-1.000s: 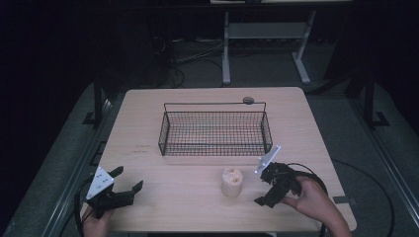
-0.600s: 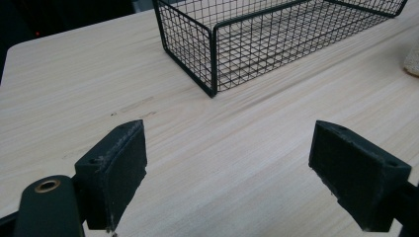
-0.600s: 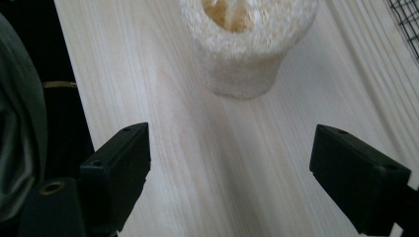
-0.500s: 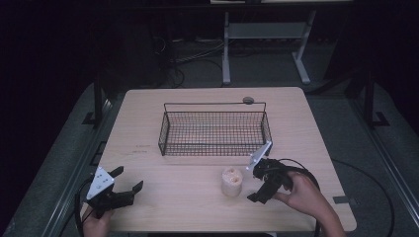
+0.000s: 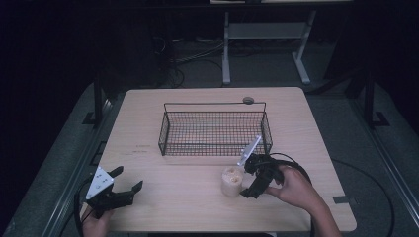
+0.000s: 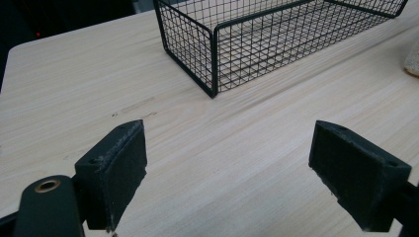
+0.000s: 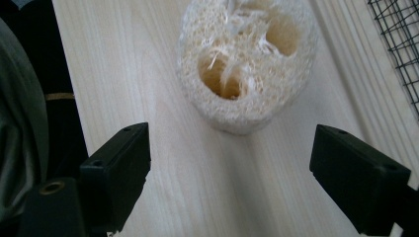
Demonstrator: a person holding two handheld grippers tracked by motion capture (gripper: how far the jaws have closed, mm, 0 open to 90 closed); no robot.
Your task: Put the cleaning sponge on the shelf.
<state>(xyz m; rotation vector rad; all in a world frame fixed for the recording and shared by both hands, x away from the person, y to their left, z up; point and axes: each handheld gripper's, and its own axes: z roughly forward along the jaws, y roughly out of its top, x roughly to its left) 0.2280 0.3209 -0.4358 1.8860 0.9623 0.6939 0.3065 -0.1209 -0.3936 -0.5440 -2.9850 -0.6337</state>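
One loofah (image 5: 231, 180), one wire basket (image 5: 215, 129), two claws: right claw (image 5: 248, 179) released beside loofah; left claw (image 5: 126, 180) released, apart.

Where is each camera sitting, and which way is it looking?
High view: above the person's side, looking forward and down at the table, wire basket, loofah piece; both hands and grippers show.
Left gripper view: rides the left gripper, looking across the table at the basket corner; its two open jaws show.
Right gripper view: rides the right gripper, looking down at the loofah; its open jaws show.
Shared: the high and right gripper views both show the loofah beside the basket.
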